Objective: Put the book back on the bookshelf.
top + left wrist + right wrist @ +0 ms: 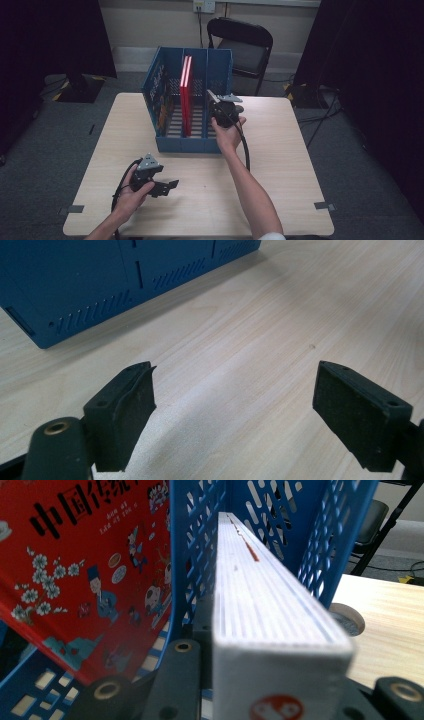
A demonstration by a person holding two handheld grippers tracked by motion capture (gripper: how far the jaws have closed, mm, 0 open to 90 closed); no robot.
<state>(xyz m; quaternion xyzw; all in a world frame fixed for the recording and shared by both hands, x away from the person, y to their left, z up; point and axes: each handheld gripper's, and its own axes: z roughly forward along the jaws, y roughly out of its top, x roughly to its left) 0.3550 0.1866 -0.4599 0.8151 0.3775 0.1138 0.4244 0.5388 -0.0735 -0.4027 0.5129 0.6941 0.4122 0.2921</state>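
**Book held at the right slot of the blue rack**

While the right claw stays out of sight beneath it, a thick white-edged book fills the centre of the right gripper view, clamped between the black jaws at the bottom edge. Its far end reaches into the rightmost compartment of the blue file rack, between two perforated blue walls. Seen from above, that right claw sits at the centre of the frame, against the rack's right side, with the hand just below it. One compartment to the left stands a red book, upright, its illustrated red cover at the left of the right gripper view. Lower left in the high view, the left claw rests released above the pale wooden counter, jaws spread wide and holding nothing.
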